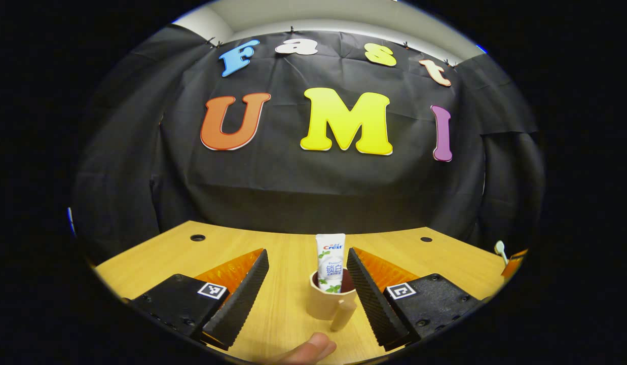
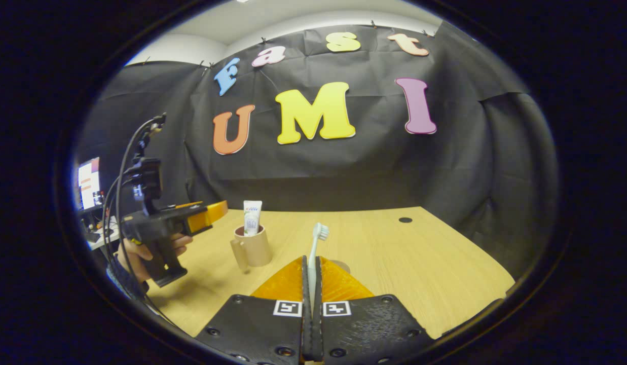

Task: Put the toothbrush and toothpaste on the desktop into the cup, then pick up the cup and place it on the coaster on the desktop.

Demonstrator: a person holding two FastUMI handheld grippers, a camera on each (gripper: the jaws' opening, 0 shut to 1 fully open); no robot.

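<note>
A beige cup (image 1: 323,304) stands on the wooden desktop (image 1: 288,304) with a white toothpaste tube (image 1: 330,261) upright in it. My left gripper (image 1: 307,253) is open, the cup lying between its fingers, nearer the right one and touching neither. My right gripper (image 2: 313,261) is shut on a pale toothbrush (image 2: 317,241), whose bristle head sticks out past the fingertips. From the right gripper view the cup (image 2: 253,248) and toothpaste (image 2: 252,217) stand to the left ahead, with the left gripper (image 2: 212,213) beside them in a hand (image 2: 136,256). A brown coaster (image 2: 340,264) peeks out behind my right fingers.
The black cloth wall closes the desk's far side. Round cable holes (image 1: 197,237) (image 2: 405,220) sit near the back edge. A thumb (image 1: 313,350) shows at the bottom of the left gripper view. A monitor (image 2: 88,182) stands off the desk at the far left.
</note>
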